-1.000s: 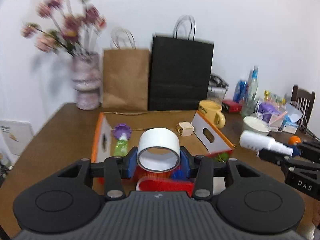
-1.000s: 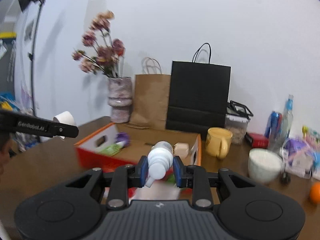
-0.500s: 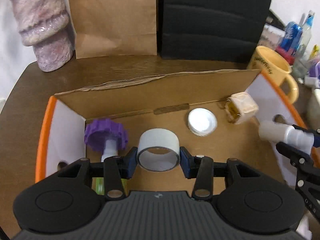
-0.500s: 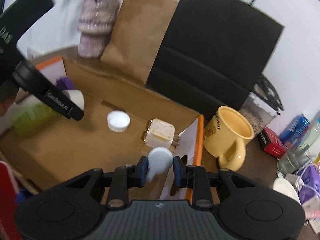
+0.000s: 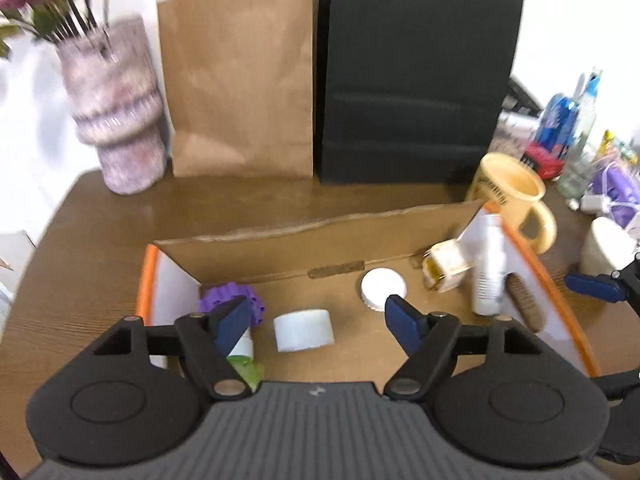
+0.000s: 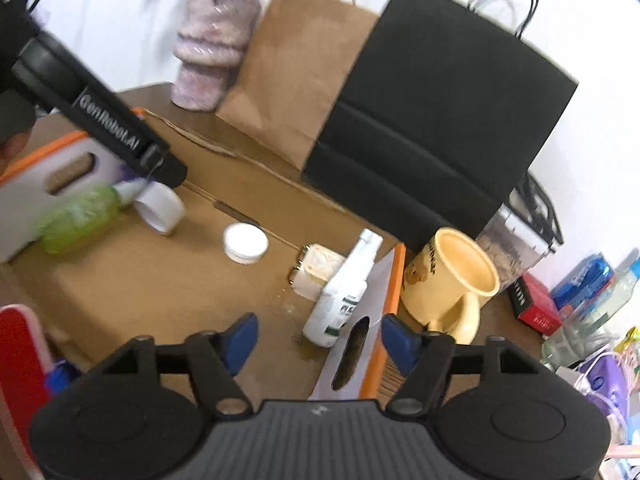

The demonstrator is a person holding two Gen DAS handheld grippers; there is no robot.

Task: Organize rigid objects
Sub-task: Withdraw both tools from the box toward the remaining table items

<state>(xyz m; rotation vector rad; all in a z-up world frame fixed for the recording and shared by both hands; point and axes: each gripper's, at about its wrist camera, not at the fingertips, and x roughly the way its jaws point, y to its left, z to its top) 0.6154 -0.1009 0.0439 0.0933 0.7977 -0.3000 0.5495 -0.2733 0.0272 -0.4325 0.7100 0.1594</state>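
An open cardboard box [image 5: 280,248] with orange-edged white flaps lies on the wooden table. A white tape roll [image 5: 303,330] lies on its floor, just beyond my open, empty left gripper [image 5: 316,318]. It also shows in the right wrist view [image 6: 159,208]. A white spray bottle [image 6: 344,284] leans against the box's right flap [image 6: 376,320], just beyond my open, empty right gripper [image 6: 318,338]; the left wrist view shows it too [image 5: 490,268]. The box also holds a white lid [image 5: 383,288], a cream cube [image 5: 446,270] and a green bottle [image 6: 80,216] with a purple cap [image 5: 232,300].
A yellow mug [image 5: 514,196] stands right of the box. A brown paper bag [image 5: 240,80], a black paper bag [image 5: 416,76] and a pink vase [image 5: 116,116] stand behind it. Bottles, a red box [image 6: 534,306] and clutter fill the right side. A red object [image 6: 20,356] lies at the box's near left.
Both grippers opened. The tape roll dropped from the left gripper onto the box floor. The spray bottle left the right gripper and now leans on the right flap.
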